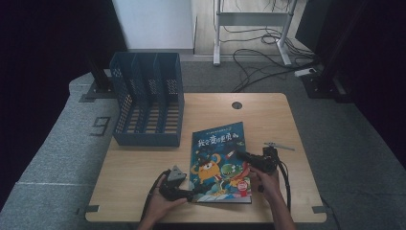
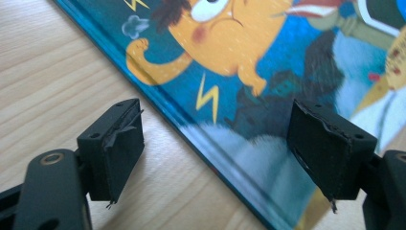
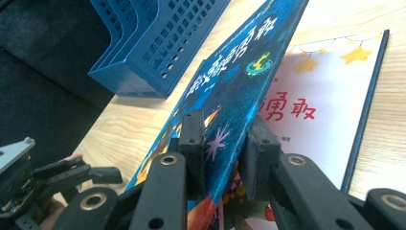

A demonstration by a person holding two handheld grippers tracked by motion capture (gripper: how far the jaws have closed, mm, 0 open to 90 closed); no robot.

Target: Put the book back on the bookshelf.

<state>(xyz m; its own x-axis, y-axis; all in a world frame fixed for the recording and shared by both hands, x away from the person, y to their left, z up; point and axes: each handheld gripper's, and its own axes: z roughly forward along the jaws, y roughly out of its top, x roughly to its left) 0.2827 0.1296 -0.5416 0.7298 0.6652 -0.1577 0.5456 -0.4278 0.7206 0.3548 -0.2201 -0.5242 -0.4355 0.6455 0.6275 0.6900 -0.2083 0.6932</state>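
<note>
Right gripper view shows the right claw pinching the front cover of the picture book, one pad on each face, with the cover lifted at a slant off the white first page beneath. Left gripper view shows the left claw spread wide, straddling the book's near edge without pressing it, one pad over bare wood, the other over the cover art. High view places the book near the front middle of the counter, flat apart from the raised cover, with the blue file rack standing well apart at the back left. Judgement: opening has begun and the cover is partly up; swinging it fully over remains, and the left claw has yet to steady anything.
</note>
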